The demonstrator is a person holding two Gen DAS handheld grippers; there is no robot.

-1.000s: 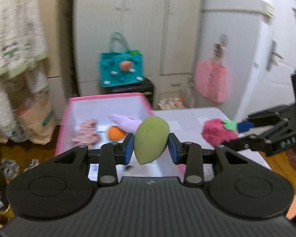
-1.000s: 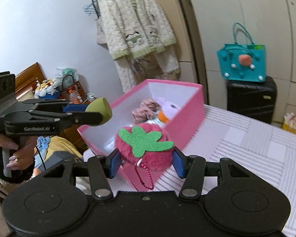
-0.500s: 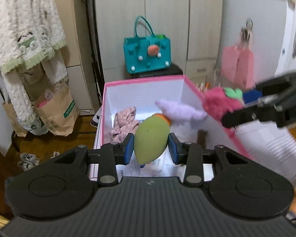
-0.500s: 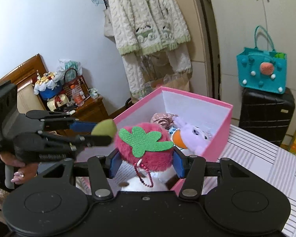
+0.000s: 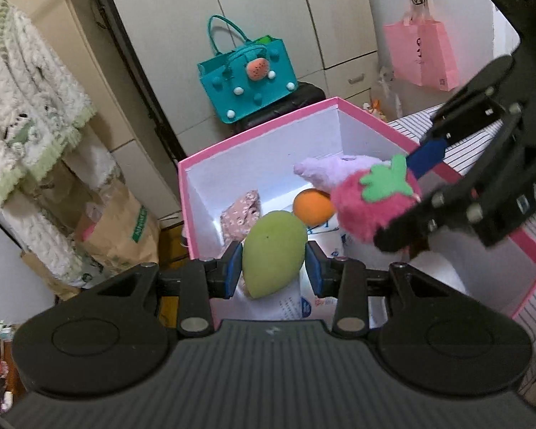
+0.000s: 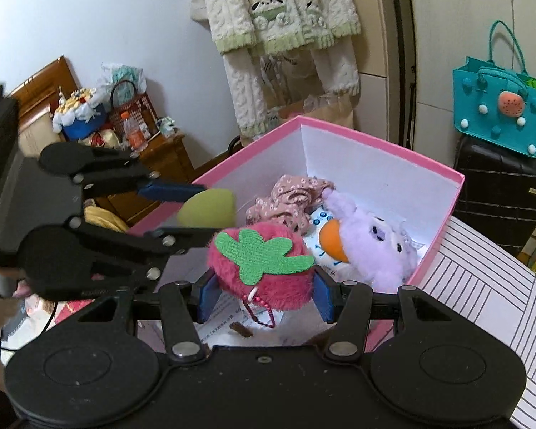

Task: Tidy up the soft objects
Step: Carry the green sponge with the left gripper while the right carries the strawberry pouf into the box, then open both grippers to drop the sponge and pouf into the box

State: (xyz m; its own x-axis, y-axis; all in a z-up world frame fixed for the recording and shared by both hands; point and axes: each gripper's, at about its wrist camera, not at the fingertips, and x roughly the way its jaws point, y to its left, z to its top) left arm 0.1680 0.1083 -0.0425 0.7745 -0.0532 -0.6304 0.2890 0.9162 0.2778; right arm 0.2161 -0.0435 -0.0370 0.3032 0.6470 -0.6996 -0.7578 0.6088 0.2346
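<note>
My left gripper is shut on a green mango-shaped soft toy, held over the near part of the pink box. My right gripper is shut on a fuzzy pink strawberry plush with a green leaf and a bead loop hanging below; it hovers above the same box. Inside lie a purple plush with an orange beak and a floral pink fabric piece. Each gripper appears in the other's view, the strawberry just right of the mango, the mango to the strawberry's left.
The box stands on a striped white table. Behind it a teal bag sits on a black suitcase. A pink bag hangs on the cupboard. A fluffy cardigan hangs by the wall, with paper bags beneath it.
Both grippers moved from beside the box to above its opening, carrying the mango and the strawberry. The two toys now hang closer together, and the left gripper has rolled.
</note>
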